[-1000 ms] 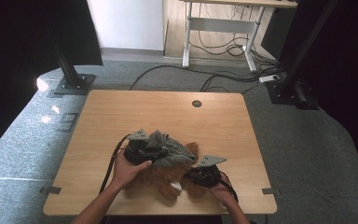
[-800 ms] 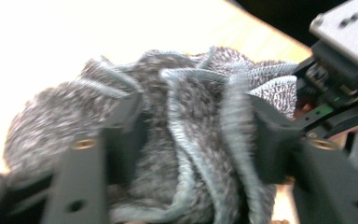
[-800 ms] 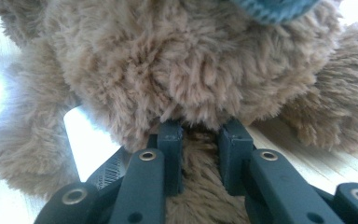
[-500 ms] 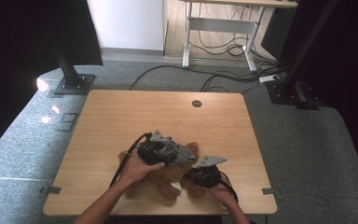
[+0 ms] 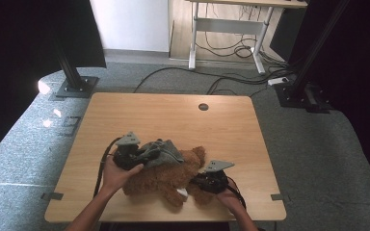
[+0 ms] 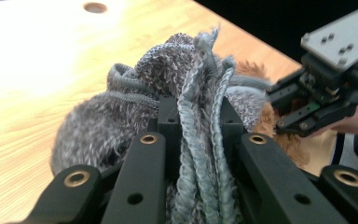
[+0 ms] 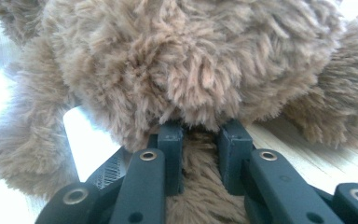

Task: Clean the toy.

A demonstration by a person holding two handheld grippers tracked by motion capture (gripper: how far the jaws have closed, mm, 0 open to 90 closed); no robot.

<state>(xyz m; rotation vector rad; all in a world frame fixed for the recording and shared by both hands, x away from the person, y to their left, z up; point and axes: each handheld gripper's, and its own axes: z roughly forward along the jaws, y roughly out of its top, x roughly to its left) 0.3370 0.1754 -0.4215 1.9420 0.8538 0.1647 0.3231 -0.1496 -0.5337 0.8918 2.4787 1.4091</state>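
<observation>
Left claw (image 6: 199, 135) level (clamping sweater (image 6: 168, 70))

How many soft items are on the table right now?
2. A brown teddy bear lies near the table's front edge, pinched by the right gripper. A grey knitted garment lies bunched on the bear, clamped by the left gripper. Others may be hidden underneath.

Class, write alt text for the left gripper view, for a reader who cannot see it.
The left gripper has its black jaws closed on a bunched grey knitted garment over a wooden table. At right, brown teddy bear fur and the right gripper.
</observation>
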